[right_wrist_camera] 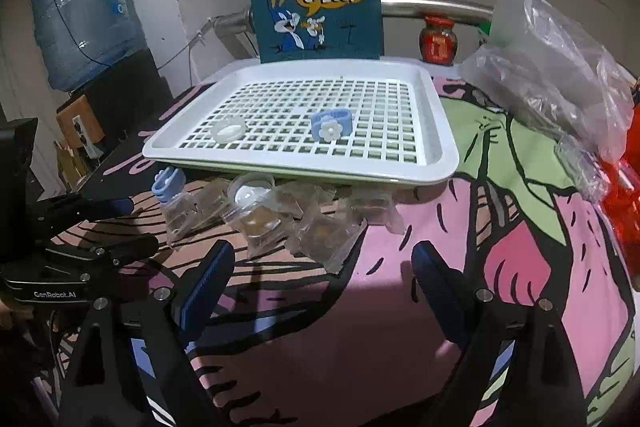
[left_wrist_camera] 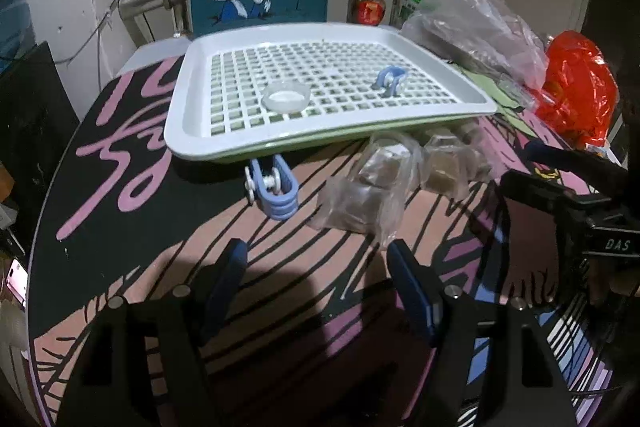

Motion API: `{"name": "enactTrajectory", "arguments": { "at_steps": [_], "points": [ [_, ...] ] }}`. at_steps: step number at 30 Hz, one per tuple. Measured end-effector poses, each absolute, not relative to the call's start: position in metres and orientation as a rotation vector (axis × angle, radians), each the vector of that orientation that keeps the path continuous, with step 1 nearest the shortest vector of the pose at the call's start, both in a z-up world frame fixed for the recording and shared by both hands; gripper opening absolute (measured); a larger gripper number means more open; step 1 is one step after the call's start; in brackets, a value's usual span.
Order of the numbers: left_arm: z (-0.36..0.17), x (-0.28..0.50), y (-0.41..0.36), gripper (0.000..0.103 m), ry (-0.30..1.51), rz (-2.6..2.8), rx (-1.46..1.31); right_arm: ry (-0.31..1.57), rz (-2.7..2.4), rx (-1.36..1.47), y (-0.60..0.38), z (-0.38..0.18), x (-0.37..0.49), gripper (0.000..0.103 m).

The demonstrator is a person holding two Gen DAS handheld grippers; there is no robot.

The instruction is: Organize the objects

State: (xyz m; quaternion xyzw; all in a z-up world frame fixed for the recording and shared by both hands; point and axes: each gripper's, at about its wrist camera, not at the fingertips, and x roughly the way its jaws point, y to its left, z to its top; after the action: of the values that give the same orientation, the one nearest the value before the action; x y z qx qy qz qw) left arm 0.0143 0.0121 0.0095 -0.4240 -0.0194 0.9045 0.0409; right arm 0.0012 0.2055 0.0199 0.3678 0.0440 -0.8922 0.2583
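Both claws are spread with nothing between their fingers. Clear packets (left_wrist_camera: pixel 362 201) and a blue clip (left_wrist_camera: pixel 274 189) lie on the table ahead of the left claw (left_wrist_camera: pixel 316 287), against the white tray (left_wrist_camera: pixel 192 131); the right claw (right_wrist_camera: pixel 320 283) points at the same packets.

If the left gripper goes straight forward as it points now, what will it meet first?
Probably the clear wrapped packets on the tablecloth, just ahead of the open left gripper. The blue clip lies slightly to their left, the white tray behind them. Depth is uncertain.

Left gripper (left_wrist_camera: pixel 316 291) agape, right gripper (right_wrist_camera: pixel 320 291) likewise (both apparently empty)
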Motion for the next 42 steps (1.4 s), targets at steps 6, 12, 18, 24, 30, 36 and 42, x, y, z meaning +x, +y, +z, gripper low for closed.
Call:
{"name": "enactTrajectory", "arguments": {
  "at_steps": [6, 12, 18, 24, 30, 36, 42],
  "points": [
    [0.007, 0.010, 0.015, 0.073, -0.030, 2.765, -1.328, 0.151, -2.404, 1.078, 0.203, 0.012, -0.005, 0.090],
    [0.003, 0.006, 0.025, 0.084, 0.065, 2.766, -1.363, 0.156, -2.393, 1.143, 0.202, 0.005, -0.012, 0.090],
    [0.001, 0.003, 0.022, 0.097, 0.047, 2.766, -1.386, 0.145, -2.378, 1.162, 0.202, 0.003, -0.015, 0.090],
    [0.000, 0.002, 0.023, 0.103, 0.052, 2.756, -1.407, 0.122, -2.368, 1.176, 0.204, 0.002, -0.016, 0.090],
    [0.000, 0.002, 0.023, 0.103, 0.052, 2.756, -1.407, 0.133, -2.372, 1.181, 0.202, 0.001, -0.017, 0.090],
    [0.000, 0.002, 0.022, 0.103, 0.052, 2.756, -1.407, 0.117, -2.372, 1.182, 0.204, 0.001, -0.017, 0.090],
    [0.000, 0.002, 0.022, 0.103, 0.052, 2.756, -1.407, 0.107, -2.368, 1.183, 0.204, 0.001, -0.018, 0.090]
  ]
}}
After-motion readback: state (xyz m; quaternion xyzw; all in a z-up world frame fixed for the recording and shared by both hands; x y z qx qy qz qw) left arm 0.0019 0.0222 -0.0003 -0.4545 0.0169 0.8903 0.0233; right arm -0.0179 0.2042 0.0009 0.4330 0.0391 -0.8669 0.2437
